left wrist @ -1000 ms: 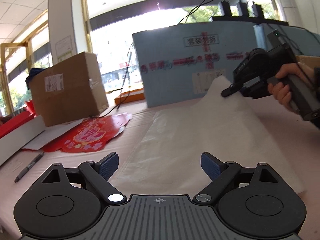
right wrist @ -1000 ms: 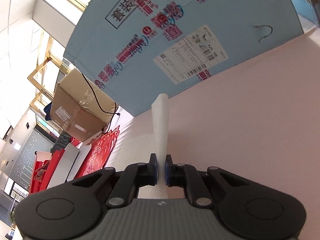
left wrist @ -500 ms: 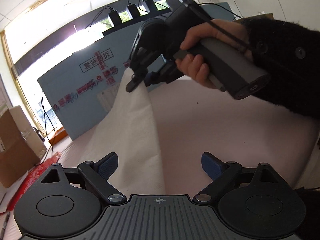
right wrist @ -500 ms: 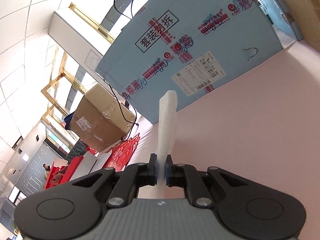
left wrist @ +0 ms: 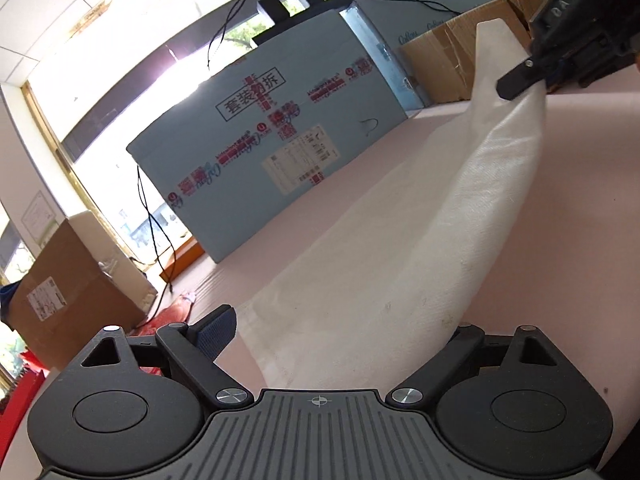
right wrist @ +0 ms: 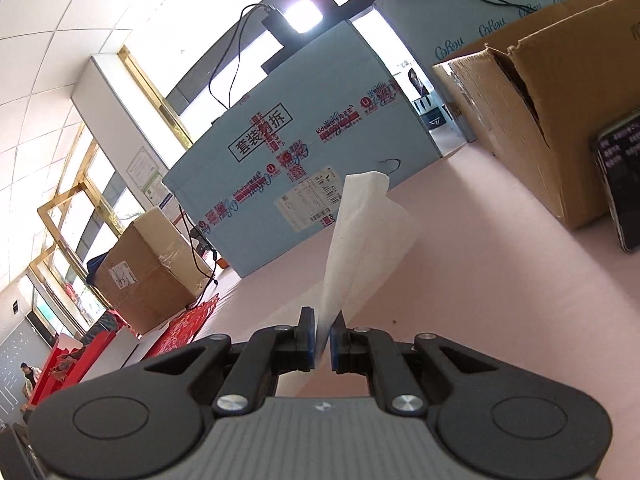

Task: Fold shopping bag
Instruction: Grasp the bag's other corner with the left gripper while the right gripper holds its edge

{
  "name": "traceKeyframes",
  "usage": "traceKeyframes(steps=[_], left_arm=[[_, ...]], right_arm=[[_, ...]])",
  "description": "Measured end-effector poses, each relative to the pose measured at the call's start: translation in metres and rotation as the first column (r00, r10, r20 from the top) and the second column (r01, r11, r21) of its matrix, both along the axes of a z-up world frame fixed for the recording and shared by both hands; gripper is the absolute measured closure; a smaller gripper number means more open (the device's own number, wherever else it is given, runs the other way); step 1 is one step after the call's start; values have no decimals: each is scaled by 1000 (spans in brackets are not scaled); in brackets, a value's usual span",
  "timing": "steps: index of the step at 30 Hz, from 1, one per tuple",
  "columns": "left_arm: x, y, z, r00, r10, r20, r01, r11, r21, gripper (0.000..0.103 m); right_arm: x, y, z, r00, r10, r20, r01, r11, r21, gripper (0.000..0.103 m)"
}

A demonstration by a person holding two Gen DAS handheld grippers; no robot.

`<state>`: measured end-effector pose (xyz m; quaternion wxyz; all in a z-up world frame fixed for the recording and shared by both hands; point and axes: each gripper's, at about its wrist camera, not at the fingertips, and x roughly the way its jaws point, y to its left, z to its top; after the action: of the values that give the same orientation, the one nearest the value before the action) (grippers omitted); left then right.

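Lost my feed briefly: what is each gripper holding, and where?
Right gripper pinches the white fabric shopping bag near its lifted corner; left gripper is open, holding nothing.

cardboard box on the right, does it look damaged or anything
Yes. In the right wrist view the brown cardboard box has a dark jagged tear running down from its top corner, with the torn edge bent outward. It stands on the pink table beside a phone propped against it.

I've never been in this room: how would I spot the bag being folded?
Find the big blue carton standing on the pink table. In front of it lies a white shopping bag, one corner lifted and pinched in the right gripper. It is the only soft white sheet there; the things around it are stiff boxes.
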<state>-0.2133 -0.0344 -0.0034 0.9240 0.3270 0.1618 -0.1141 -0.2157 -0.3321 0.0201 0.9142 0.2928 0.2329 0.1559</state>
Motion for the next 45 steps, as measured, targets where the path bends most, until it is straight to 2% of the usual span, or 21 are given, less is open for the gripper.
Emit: traceKeyframes(steps=[3, 8, 11, 14, 16, 19, 22, 26, 27, 28, 31, 33, 34, 36, 38, 39, 41, 42, 43, 45], left_arm=[[-14, -6, 1, 995, -97, 20, 97, 995, -6, 11], [-28, -37, -5, 971, -229, 69, 228, 973, 13, 12], [-28, -48, -6, 957, -281, 66, 281, 960, 8, 16], [-24, -49, -7, 949, -313, 43, 313, 950, -10, 26], [-21, -48, -7, 946, -324, 23, 324, 946, -28, 34], [-18, -45, -7, 940, -340, 6, 340, 939, -45, 46], [-16, -44, -4, 928, -372, -1, 371, 927, -49, 56], [-15, -43, -3, 908, -417, -34, 415, 909, -49, 74], [-14, -43, -4, 902, -430, -50, 427, 903, -50, 81], [-14, -43, -4, 892, -447, -69, 444, 895, -47, 83], [-12, -40, -5, 868, -484, -112, 483, 875, -40, 86], [-9, -38, -6, 853, -504, -137, 503, 863, -44, 87], [-6, -35, -4, 847, -509, -150, 506, 860, -64, 87], [1, -29, 1, 836, -519, -178, 505, 855, -117, 87], [11, -20, 5, 819, -532, -215, 497, 845, -195, 88], [16, -16, 6, 809, -539, -232, 492, 839, -232, 88], [26, -8, 9, 790, -553, -265, 479, 826, -295, 88], [29, -4, 9, 785, -553, -278, 470, 825, -315, 88], [32, 1, 10, 784, -550, -288, 457, 825, -333, 86], [37, 15, 12, 783, -542, -306, 427, 826, -369, 85]], right_arm=[[-14, 4, -9, 999, 47, -7, -47, 998, 36, 95], [-22, 4, -12, 998, 54, -16, -53, 997, 64, 95], [-27, 0, -14, 998, 60, -23, -58, 996, 64, 90], [-35, -6, -15, 998, 53, -27, -52, 998, 19, 72], [-42, -12, -13, 999, 35, -15, -36, 997, -62, 47], [-54, -21, -9, 1000, 10, 5, -9, 983, -181, 33], [-63, -29, -5, 999, 0, 36, 11, 950, -311, 23], [-65, -31, -2, 995, 61, 77, -14, 863, -505, 15], [-63, -28, -3, 992, 93, 80, -32, 828, -560, 14], [-61, -25, -4, 989, 126, 82, -50, 788, -613, 14], [-54, -11, -6, 966, 241, 93, -92, 658, -748, 13], [-50, 1, -7, 942, 324, 90, -112, 555, -824, 14], [-48, 7, -9, 923, 377, 79, -124, 486, -865, 15], [-47, 19, -11, 882, 466, 65, -133, 380, -915, 22], [-45, 27, -7, 846, 532, 31, -167, 320, -932, 33], [-42, 30, -4, 829, 559, 0, -202, 300, -932, 44], [-36, 32, 1, 805, 591, -48, -269, 293, -918, 62], [-31, 29, 4, 795, 602, -77, -328, 319, -889, 78], [-26, 26, 8, 783, 613, -105, -386, 346, -855, 87], [-17, 11, 13, 767, 624, -147, -496, 433, -753, 90]])
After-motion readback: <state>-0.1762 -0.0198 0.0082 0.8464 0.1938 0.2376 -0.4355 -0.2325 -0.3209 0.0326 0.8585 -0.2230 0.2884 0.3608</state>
